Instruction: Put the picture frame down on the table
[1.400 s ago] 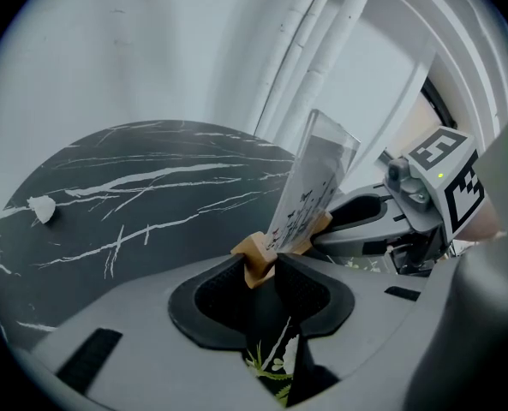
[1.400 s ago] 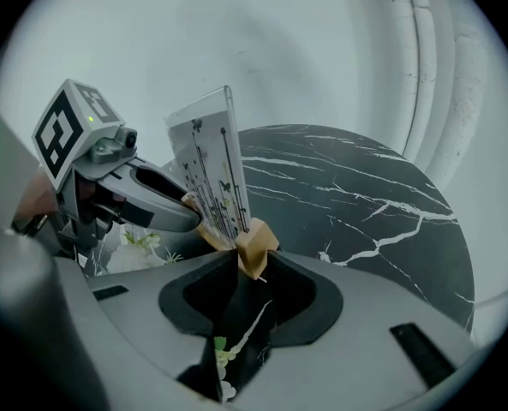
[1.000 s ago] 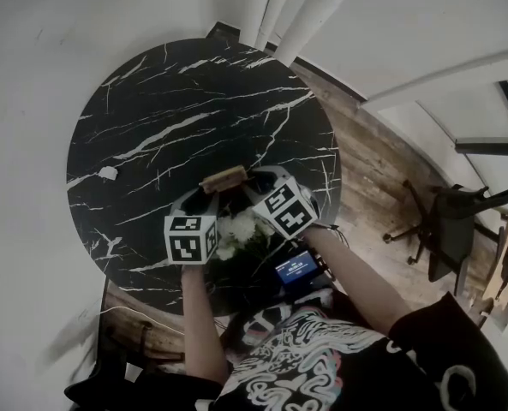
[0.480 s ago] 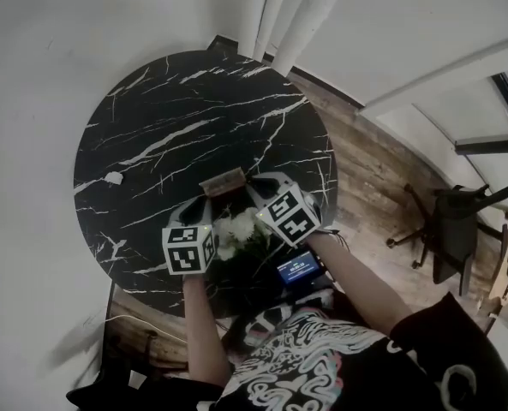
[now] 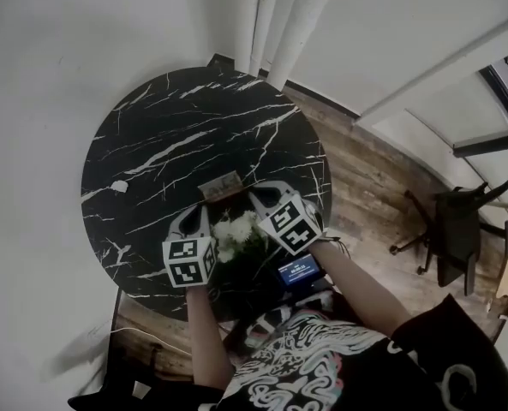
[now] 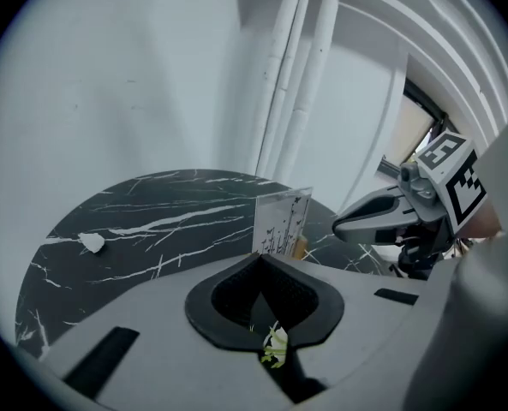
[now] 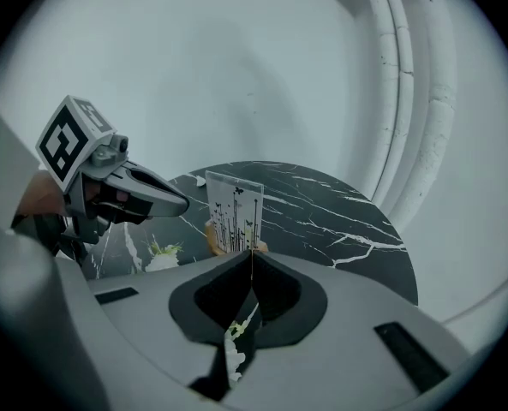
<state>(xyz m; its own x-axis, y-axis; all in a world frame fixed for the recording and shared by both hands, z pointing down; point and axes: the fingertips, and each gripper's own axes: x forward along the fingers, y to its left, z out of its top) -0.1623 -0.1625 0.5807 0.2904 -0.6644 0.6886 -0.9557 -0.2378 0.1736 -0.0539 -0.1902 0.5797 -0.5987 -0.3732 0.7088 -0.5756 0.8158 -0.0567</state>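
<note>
Two claws: the left gripper (image 6: 258, 258) and right gripper (image 7: 252, 262) both have their jaws pressed together on nothing. You only get a peek of white flowers (image 5: 236, 228) through the gap lower down.
Frame spot: the picture frame (image 5: 221, 184) is down on the black marble table (image 5: 151, 127), pretty much at its middle, with neither claw touching it.
Frame axis: it stands upright, long axis straight up. It's a clear panel printed with black stems and butterflies, set in a wooden base. In the head view that base runs roughly 8 to 2 o'clock, so the flat sides face about 5 and 11.
Claws vs frame: the left tip sits at the frame's 7 o'clock and the right tip at its 4 o'clock. Both are near it but apart, and both noses angle in toward it. The flowers lie between them.
Arms: the left forearm (image 5: 200, 324) comes straight up from 6 o'clock, and the right forearm (image 5: 356, 281) slants in from about 4. The marker cubes face up.
Further out: a white scrap (image 5: 119, 187) lies near the table's 9 o'clock edge, and a small lit screen (image 5: 298, 270) sits just behind the right claw.
Versus a second ago: the frame is in the same spot, and both claws are a touch further back from it.
</note>
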